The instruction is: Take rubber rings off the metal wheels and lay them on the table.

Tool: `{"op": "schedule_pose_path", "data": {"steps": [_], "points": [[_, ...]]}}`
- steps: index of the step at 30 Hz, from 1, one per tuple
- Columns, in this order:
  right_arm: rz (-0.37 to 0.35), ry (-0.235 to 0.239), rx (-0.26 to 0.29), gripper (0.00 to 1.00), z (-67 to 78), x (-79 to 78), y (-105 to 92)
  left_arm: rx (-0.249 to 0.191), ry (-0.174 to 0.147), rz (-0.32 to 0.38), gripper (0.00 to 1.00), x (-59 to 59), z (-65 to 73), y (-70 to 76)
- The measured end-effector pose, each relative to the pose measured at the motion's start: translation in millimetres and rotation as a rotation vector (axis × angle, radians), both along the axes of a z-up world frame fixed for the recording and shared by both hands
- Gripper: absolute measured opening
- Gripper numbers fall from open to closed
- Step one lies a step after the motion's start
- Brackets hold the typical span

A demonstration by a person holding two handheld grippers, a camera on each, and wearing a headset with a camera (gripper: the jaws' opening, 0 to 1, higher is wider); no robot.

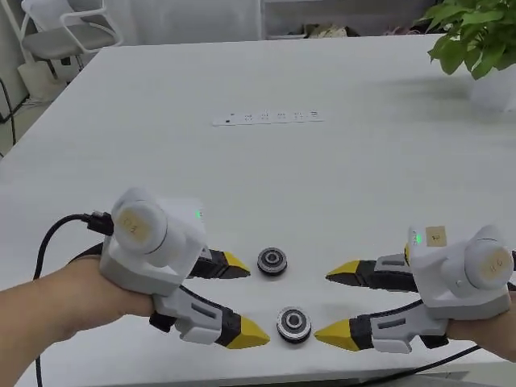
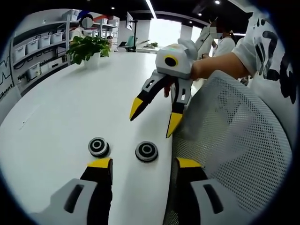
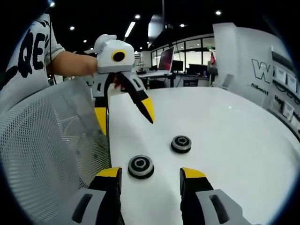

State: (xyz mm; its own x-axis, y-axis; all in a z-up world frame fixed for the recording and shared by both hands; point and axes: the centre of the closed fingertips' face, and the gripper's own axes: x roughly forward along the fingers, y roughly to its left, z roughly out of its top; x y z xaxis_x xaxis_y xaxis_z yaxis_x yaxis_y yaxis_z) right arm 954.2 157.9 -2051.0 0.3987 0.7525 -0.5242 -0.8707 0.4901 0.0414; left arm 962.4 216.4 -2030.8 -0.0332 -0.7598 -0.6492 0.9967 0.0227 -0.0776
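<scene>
The step in hand appears to be the very start: no loose ring lies anywhere on the wide white table [image 1: 322, 185], so the work is all ahead. The tabletop is bare and matte, with a socket strip [image 1: 270, 118] set well away toward its far side, a leafy potted plant [image 1: 476, 36] at the far right corner and an office chair [image 1: 68, 32] beyond the far left one. A mesh chair back [image 2: 234, 154] sits just off the near edge.

The left gripper [image 1: 244, 298] and the right gripper [image 1: 326, 303] face each other low over the table, both with jaws spread wide and holding nothing.

Between their yellow tips lie two metal wheels flat on the surface, near the table's front edge: the far wheel [image 1: 272, 262] and the near wheel [image 1: 293, 324], close together but apart.

The dark rubber rings [image 1: 280, 325] seem to be seated on both. The next move probably calls for one gripper to pin a wheel while the other pinches the ring's edge and peels it off.
</scene>
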Motion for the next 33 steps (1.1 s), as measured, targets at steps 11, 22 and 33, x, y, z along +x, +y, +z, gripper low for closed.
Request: {"op": "schedule_pose_path", "data": {"steps": [11,22,33], "points": [[0.003,0.014,-0.003,0.44,-8.6,-1.5,0.4,0.022,0.018,-0.041,0.40,-8.4,-14.6,-15.4],[-0.004,0.023,-0.006,0.43,-12.0,-2.2,-3.0,0.028,0.028,-0.066,0.32,-14.0,-23.0,-26.7],[-0.004,0.028,-0.011,0.43,-14.2,-3.7,-3.3,0.046,0.027,-0.068,0.24,-13.5,-33.8,-33.8]]}}
